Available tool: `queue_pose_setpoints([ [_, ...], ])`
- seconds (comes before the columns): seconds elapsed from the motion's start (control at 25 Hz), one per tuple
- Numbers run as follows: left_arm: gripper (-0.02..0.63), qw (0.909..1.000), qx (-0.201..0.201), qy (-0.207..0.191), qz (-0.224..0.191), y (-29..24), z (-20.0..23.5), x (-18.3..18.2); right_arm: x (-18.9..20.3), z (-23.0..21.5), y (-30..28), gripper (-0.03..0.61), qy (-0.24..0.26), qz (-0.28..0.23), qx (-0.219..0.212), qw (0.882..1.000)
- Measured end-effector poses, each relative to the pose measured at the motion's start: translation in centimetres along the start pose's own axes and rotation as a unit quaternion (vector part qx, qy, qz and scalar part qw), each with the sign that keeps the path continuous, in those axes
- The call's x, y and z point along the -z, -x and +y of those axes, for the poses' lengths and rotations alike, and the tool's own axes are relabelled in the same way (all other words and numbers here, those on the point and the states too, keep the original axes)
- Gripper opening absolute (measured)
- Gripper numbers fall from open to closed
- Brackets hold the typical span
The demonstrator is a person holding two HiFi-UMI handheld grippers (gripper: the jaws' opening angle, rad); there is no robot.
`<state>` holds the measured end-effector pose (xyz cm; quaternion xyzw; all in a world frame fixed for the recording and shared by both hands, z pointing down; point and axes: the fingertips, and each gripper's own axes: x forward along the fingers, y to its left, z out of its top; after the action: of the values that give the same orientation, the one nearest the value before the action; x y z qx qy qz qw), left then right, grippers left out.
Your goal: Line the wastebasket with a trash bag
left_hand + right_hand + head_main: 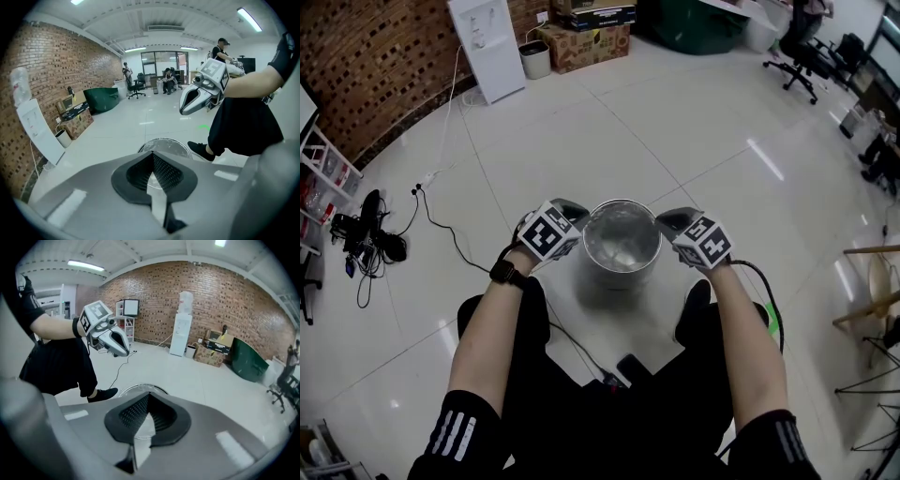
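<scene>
1. The metal wastebasket (619, 279) stands on the floor (675, 122) between the person's feet. A clear trash bag (623, 242) appears to line it.
2. The left gripper (574, 212) and right gripper (668, 221) flank the rim, jaws clenched, with nothing evidently held.
3. Judgement: the film is light, limp, slippery and easily torn. Pinch its edge at opposite sides of the rim.

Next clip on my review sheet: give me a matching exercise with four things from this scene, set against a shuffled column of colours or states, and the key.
Things:
1. wastebasket
2. cardboard box
3. left gripper
4. office chair

Colours or states:
A. black, on wheels
B. jaws shut
C. silvery, round
D. brown

Pairs: 1-C, 2-D, 3-B, 4-A
</scene>
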<state>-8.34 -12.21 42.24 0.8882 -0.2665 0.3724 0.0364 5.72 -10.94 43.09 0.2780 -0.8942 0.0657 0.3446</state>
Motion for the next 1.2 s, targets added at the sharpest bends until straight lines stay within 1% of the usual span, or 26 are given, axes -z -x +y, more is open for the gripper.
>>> queue_pose_setpoints([
  [0.08,-0.005,0.9998,-0.006,-0.011,-0.015,-0.1,0.2,-0.5,-0.2,-0.4,-0.5,0.006,-0.026,-0.017,0.0,1.0],
  [0.16,-0.005,0.9994,-0.011,-0.02,-0.025,-0.3,0.5,-0.8,-0.4,-0.5,-1.2,0.006,-0.038,-0.027,-0.009,0.999],
  [0.28,-0.005,0.9994,0.006,-0.013,-0.032,-1.1,0.3,-1.2,-0.4,-0.1,-2.2,0.006,-0.037,-0.022,-0.028,0.999],
  [0.36,-0.005,0.9994,0.006,-0.005,-0.035,-1.5,0.5,-1.5,-1.0,0.1,-2.5,0.006,-0.029,-0.023,-0.033,0.999],
  [0.44,0.005,0.9991,0.006,-0.018,-0.037,-1.6,0.6,-2.3,-2.1,0.1,-2.6,0.006,-0.021,-0.032,-0.034,0.999],
  [0.52,0.003,0.9982,0.015,-0.04,-0.043,-1.6,0.0,-3.7,-3.2,0.1,-2.5,0.006,-0.01,-0.04,-0.03,0.999],
  [0.56,0.0,0.9979,0.018,-0.044,-0.045,-1.6,-0.2,-4.1,-3.7,0.0,-2.3,0.006,-0.002,-0.042,-0.026,0.999],
  [0.72,0.003,0.9981,0.002,-0.035,-0.05,-1.6,1.2,-4.5,-5.0,-0.5,-1.8,0.006,0.018,-0.048,-0.015,0.999],
  [0.8,-0.005,0.9982,0.0,-0.033,-0.05,-1.8,1.2,-4.1,-4.6,-0.9,-1.7,0.006,0.015,-0.046,-0.009,0.999],
  [0.88,-0.005,0.9979,0.0,-0.04,-0.052,-1.7,0.9,-3.9,-4.3,-1.2,-1.6,0.006,0.009,-0.047,-0.001,0.999],
  [1.08,-0.006,0.9982,0.005,-0.045,-0.039,-1.7,0.6,-3.6,-3.8,-2.0,-1.2,0.006,-0.005,-0.051,0.006,0.999],
  [1.2,-0.006,0.9972,-0.004,-0.066,-0.034,-1.7,0.5,-3.5,-3.2,-1.7,-1.2,0.006,-0.009,-0.05,0.005,0.999],
])
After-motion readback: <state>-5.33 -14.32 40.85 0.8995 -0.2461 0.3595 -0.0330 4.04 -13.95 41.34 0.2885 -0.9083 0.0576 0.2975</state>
